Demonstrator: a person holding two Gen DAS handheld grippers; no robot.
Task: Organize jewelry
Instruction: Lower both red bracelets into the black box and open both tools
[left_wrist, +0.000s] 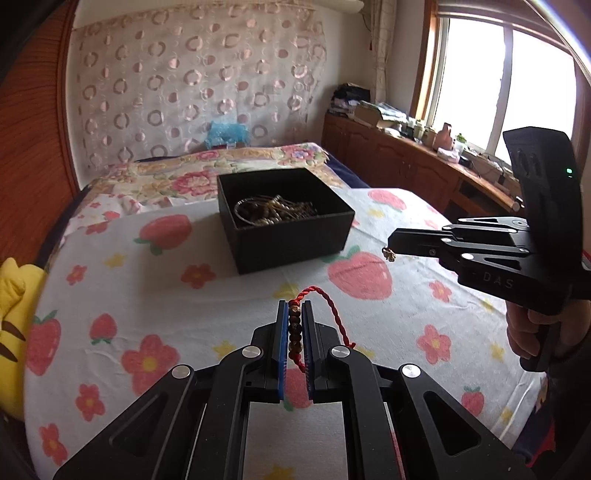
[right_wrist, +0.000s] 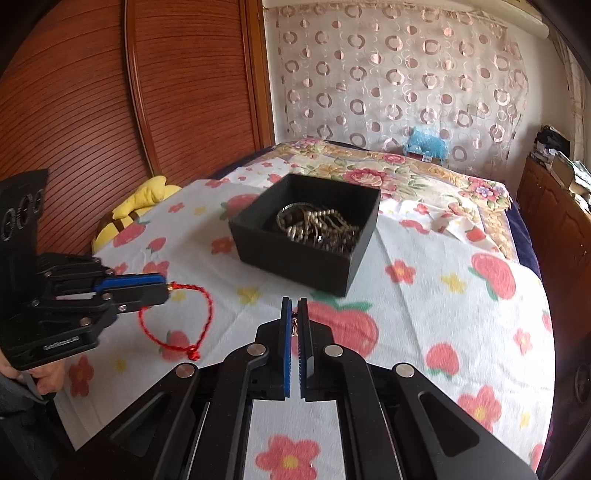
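Observation:
A black open box (left_wrist: 284, 218) sits on the bed and holds several bead bracelets and bangles (left_wrist: 275, 211); it also shows in the right wrist view (right_wrist: 306, 236). My left gripper (left_wrist: 294, 306) is shut on a red cord bracelet with brown beads (left_wrist: 295, 332), held above the sheet in front of the box; its red loop hangs free in the right wrist view (right_wrist: 177, 321). My right gripper (right_wrist: 294, 304) is shut on a small gold trinket (right_wrist: 294, 325), which pokes from its tips in the left wrist view (left_wrist: 388, 254), right of the box.
The bed has a white sheet with strawberries and flowers (left_wrist: 369, 314). A yellow plush toy (right_wrist: 136, 206) lies at the bed's left edge by a wooden wardrobe (right_wrist: 110, 92). A wooden cabinet with clutter (left_wrist: 406, 147) stands under the window at right.

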